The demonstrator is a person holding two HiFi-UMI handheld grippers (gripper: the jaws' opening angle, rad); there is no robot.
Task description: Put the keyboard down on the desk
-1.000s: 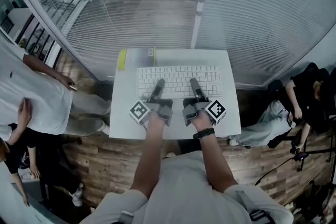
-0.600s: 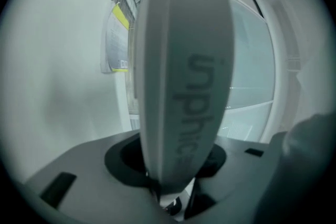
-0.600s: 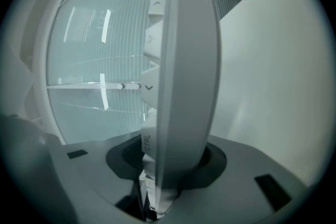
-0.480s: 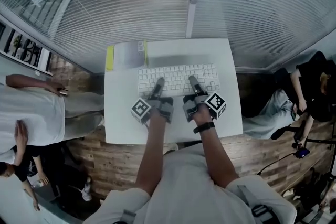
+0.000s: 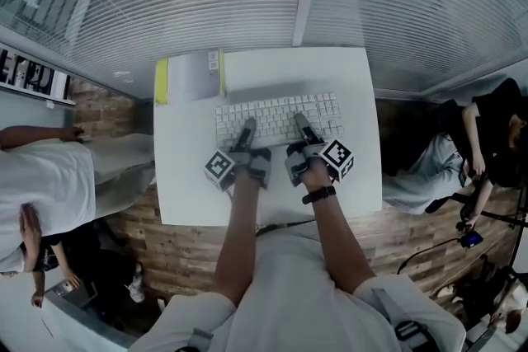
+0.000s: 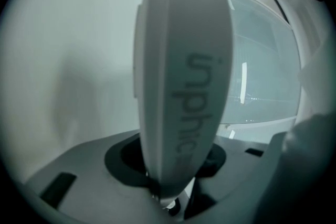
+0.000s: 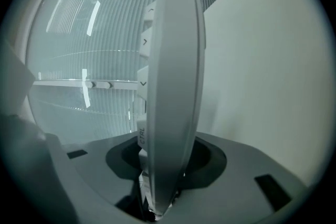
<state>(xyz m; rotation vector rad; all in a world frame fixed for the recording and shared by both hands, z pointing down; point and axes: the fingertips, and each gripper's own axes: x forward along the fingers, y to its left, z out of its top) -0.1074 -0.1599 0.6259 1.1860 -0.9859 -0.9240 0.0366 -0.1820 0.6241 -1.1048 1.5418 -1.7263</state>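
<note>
Keyboard [image 5: 279, 113] in both grippers [image 5: 247, 128] [image 5: 299, 123] (perhaps aloft)

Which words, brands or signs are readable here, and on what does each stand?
"inphic": on the white plastic keyboard, left gripper view.
"CTRL": on one keyboard key, right gripper view.
Arrow signs: on keys above it.
Too small to read: other key legends, the label on the yellow-edged pad.

The keyboard [image 5: 279, 118] is white, with pale grey lettering on its underside. The desk [image 5: 190, 194] is plain white. The left gripper [image 5: 247, 128] and the right gripper [image 5: 300, 121] are grey, each with black-and-white square markers. The flat pack [image 5: 194, 77] is light grey with one yellow strip. The floor [image 5: 165, 251] is brown wood planks, and the wall [image 5: 412, 4] has fine pale stripes.
</note>
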